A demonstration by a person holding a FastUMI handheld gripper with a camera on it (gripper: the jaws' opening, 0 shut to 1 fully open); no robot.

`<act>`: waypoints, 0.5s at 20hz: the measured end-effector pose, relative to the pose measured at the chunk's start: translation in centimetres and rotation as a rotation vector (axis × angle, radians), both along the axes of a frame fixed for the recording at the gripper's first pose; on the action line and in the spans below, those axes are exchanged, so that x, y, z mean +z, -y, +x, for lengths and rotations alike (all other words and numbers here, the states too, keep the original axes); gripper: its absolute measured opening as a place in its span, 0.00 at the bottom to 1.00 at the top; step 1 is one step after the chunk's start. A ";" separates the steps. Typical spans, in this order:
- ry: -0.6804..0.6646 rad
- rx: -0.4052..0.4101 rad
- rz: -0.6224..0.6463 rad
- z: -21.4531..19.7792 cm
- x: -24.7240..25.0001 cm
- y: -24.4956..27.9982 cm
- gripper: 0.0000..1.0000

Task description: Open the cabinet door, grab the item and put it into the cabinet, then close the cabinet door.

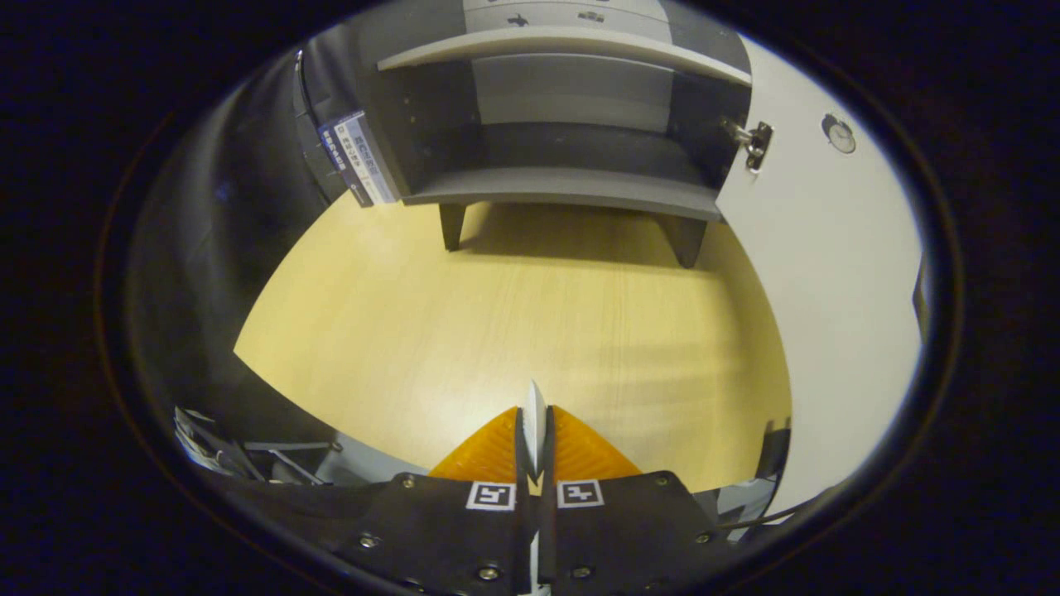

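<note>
Pinching a thin white item point(535, 418) edge-on, the claw point(535, 430) faces the open cabinet point(563, 186).

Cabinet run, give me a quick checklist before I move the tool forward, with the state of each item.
1. Cabinet door open: ok, swung out to the right on its hinge.
2. Lower shelf free for the item: ok, as far as it shows.
3. Item held: ok, a thin white item is clamped between the fingers of the tool.
4. Path over the table to the cabinet: ok.
5. Item straight in the grip: cannot tell.
</note>
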State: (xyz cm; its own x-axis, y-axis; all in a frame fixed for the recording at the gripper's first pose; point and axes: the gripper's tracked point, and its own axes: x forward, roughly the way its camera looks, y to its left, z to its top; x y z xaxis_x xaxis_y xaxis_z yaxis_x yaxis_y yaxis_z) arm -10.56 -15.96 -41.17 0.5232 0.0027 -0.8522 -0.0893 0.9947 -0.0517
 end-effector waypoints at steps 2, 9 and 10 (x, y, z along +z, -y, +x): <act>0.019 -0.023 0.010 1.0 3.0 0.1 0.04; 0.212 0.001 -0.025 7.4 16.9 0.0 0.04; 0.243 0.007 -0.033 8.5 18.9 0.0 0.04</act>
